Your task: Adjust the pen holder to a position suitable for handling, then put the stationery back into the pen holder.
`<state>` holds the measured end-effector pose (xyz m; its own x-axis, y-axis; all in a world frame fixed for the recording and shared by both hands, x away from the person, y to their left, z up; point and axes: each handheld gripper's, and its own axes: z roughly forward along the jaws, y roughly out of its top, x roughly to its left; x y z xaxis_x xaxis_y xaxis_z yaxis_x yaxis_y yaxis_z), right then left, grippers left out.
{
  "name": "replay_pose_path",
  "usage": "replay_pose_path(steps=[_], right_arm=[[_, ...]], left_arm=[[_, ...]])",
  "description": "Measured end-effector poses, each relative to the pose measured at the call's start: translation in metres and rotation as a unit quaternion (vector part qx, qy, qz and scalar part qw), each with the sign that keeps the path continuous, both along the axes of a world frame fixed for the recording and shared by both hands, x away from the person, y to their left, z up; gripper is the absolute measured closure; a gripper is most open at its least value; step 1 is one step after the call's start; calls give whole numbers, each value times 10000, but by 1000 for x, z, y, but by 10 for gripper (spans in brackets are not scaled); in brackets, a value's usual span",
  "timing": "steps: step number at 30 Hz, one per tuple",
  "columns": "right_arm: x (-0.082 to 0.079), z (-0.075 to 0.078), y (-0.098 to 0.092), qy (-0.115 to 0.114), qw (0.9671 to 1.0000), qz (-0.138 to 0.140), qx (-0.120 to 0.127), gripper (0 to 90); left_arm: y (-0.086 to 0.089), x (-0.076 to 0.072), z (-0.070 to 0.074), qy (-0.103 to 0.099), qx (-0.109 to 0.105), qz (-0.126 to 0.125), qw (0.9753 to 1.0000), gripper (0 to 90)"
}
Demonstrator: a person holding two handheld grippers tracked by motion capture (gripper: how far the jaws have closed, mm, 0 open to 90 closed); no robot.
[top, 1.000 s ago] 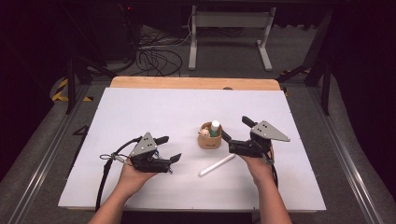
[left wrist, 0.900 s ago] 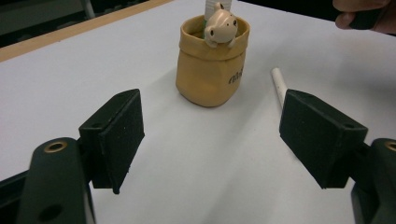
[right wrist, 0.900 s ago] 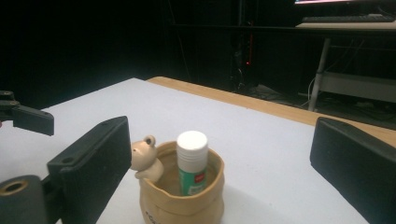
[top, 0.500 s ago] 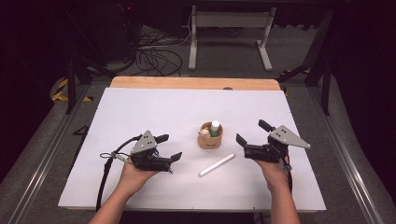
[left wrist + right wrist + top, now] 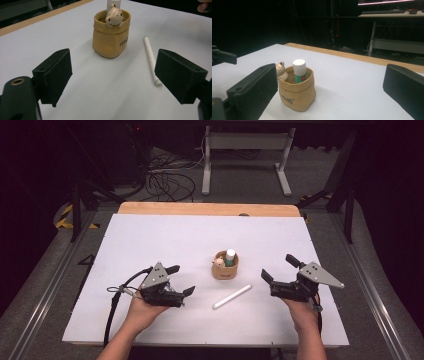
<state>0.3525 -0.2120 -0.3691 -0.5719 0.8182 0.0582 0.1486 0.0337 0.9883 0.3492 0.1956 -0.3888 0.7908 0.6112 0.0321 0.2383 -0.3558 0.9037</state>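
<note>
Fingers on my left gripper [image 5: 180, 280] and right gripper [image 5: 279, 268] gape wide, holding nothing. Pouch [image 5: 225, 265] stands between them, white stick [image 5: 232, 296] near it on the worktop [image 5: 150, 235].

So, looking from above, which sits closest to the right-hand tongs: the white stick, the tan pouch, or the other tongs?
From the right tongs:
1. White stick, lying flat just to their left.
2. Tan pouch, upright, slightly farther back-left.
3. Left tongs, across the white table.

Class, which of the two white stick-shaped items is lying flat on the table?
The white stick beside the pouch; the green-labelled tube stands upright inside it.
</note>
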Motion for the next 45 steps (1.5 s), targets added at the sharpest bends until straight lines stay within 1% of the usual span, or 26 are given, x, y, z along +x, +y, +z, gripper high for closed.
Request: replay_pose_path(steps=[2, 3, 6, 8, 9, 11, 12, 14, 17, 19, 20, 22, 25, 27, 28, 29, 30, 31, 32, 34, 36, 37, 39, 42, 44, 45], right_arm=[[1, 1, 0, -24, 10000, 7, -27, 6], [1, 1, 0, -49, 10000, 6, -48, 6], [2, 1, -1, -35, 9999, 11, -112, 6], [2, 1, -2, -51, 9998, -5, -166, 7], [3, 1, -2, -49, 9998, -12, -176, 8], [4, 1, -3, -28, 9998, -15, -179, 8], [4, 0, -3, -25, 9998, -21, -191, 8], [5, 1, -4, -25, 9997, -11, -226, 8], [6, 1, -6, -67, 9997, -68, -240, 9], [6, 2, -7, -59, 9997, -96, -213, 9], [7, 2, -7, -67, 9997, -114, -211, 9], [7, 2, -7, -66, 9997, -118, -200, 10], [7, 2, -9, -57, 9997, -151, -198, 14], [9, 5, -9, -96, 9996, -171, -208, 19], [9, 5, -9, -96, 9996, -171, -208, 19], [11, 7, -8, -134, 9996, -182, -177, 24], [11, 6, -8, -106, 9996, -181, -181, 25], [12, 6, -7, -92, 9996, -182, -204, 25], [13, 5, -7, -82, 9995, -169, -246, 26], [14, 5, -6, -67, 9995, -159, -275, 26], [14, 6, -5, -66, 9993, -169, -315, 29], [13, 7, -6, -97, 9993, -168, -326, 30], [13, 7, -6, -79, 9993, -173, -326, 32], [12, 9, -9, -102, 9992, -214, -320, 35], [11, 10, -12, -106, 9992, -252, -306, 38], [11, 11, -12, -103, 9992, -262, -285, 38]], left_arm=[[-2, -1, 0, 17, 51, 21, 10000, 151], [-4, -2, 0, -34, 121, 10, 9999, 151], [-7, -3, 1, -58, 164, -19, 9998, 151], [-12, -3, 3, -50, 169, -58, 9998, 153], [-12, -3, 3, -50, 169, -58, 9998, 153], [-17, -1, 7, -66, 159, -38, 9998, 157], [-19, 1, 9, -38, 108, -40, 9999, 160], [-20, 2, 10, -34, 93, -25, 9999, 169], [-27, 8, 15, 61, 87, 53, 9999, 187], [-33, 10, 18, 86, 141, 79, 9998, 197], [-33, 10, 18, 86, 141, 79, 9998, 199], [-39, 12, 21, 79, 222, 94, 9997, 200], [-48, 14, 23, 142, 306, 93, 9994, 223], [-53, 15, 23, 157, 381, 55, 9991, 260], [-56, 15, 22, 213, 386, 62, 9990, 260], [-59, 16, 22, 257, 396, 50, 9989, 285], [-64, 16, 20, 338, 435, 34, 9985, 294], [-67, 17, 19, 357, 465, 27, 9983, 303], [-67, 17, 19, 357, 465, 27, 9983, 312], [-72, 18, 17, 387, 489, -9, 9981, 317], [-79, 18, 16, 448, 458, -54, 9979, 337], [-86, 19, 15, 471, 481, -97, 9977, 351], [-89, 19, 15, 478, 492, -121, 9976, 364], [-99, 19, 14, 513, 501, -157, 9973, 378], [-107, 18, 14, 489, 482, -167, 9975, 396], [-107, 18, 14, 489, 482, -167, 9975, 400]])
